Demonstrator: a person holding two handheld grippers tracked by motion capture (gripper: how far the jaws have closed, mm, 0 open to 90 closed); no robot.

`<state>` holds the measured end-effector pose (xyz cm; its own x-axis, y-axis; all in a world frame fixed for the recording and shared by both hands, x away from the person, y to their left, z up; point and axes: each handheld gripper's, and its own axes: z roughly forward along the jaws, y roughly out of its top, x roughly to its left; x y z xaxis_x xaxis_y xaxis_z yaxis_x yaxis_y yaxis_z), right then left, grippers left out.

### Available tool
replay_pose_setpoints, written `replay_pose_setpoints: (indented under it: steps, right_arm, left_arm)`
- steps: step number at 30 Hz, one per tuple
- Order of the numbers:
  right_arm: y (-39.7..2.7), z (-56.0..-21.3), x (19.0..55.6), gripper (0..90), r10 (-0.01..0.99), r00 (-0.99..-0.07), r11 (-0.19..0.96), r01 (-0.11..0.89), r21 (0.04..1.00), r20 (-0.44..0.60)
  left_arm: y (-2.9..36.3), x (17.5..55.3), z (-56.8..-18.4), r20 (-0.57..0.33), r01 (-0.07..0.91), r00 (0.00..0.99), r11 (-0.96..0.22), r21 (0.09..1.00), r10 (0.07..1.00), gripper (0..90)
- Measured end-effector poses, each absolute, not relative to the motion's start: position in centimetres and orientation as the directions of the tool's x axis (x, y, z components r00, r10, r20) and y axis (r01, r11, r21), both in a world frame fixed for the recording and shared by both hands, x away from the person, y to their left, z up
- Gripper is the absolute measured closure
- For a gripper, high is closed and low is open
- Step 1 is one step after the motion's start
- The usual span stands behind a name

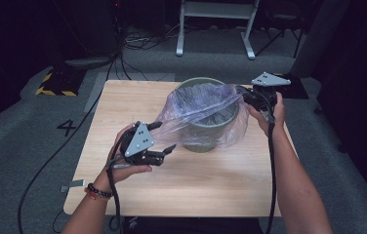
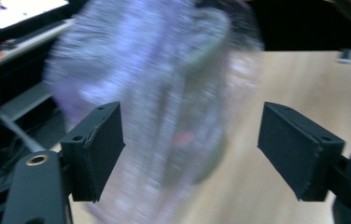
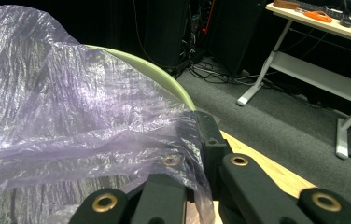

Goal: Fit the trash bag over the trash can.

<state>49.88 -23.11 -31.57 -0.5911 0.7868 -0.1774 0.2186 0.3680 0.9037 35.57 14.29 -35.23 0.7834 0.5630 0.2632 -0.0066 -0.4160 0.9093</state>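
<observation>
The green bin (image 1: pixel 210 127) stands upright near the far middle of the tabletop (image 1: pixel 123 105), with bare wood on its left and in front. A translucent purple bag (image 1: pixel 198 105) drapes over its rim, stretched slantwise from lower left up to the right rim. The right tool (image 1: pixel 246 97) is clamped on the bag's edge at the right rim. The left tool (image 1: pixel 164 138) hangs just left of the bin, jaws wide, nothing between them.
</observation>
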Motion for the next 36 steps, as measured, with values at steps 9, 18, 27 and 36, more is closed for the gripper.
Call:
replay_pose_setpoints:
  steps: [9,18,27,36]
  right_arm:
    - [-23.2,-31.4,49.8,90.0,0.782,-0.596,0.374,0.213,0.903,-0.183]
    - [-23.2,-31.4,49.8,90.0,0.774,-0.607,0.378,0.211,0.901,-0.183]
    - [-23.2,-31.6,50.0,90.0,0.770,-0.608,0.391,0.212,0.896,-0.192]
    - [-23.7,-32.1,50.9,89.1,0.791,-0.587,0.379,0.249,0.891,-0.173]
  left_arm:
    - [12.9,40.1,-34.5,0.312,0.044,0.740,-0.506,0.861,0.596,32.6]
    - [12.8,42.4,-34.4,0.345,0.051,0.720,-0.542,0.839,0.602,63.5]
    - [13.4,44.0,-33.1,0.324,0.049,0.707,-0.500,0.865,0.629,89.6]
    - [13.7,47.9,-32.5,0.251,0.125,0.683,-0.447,0.886,0.686,89.8]
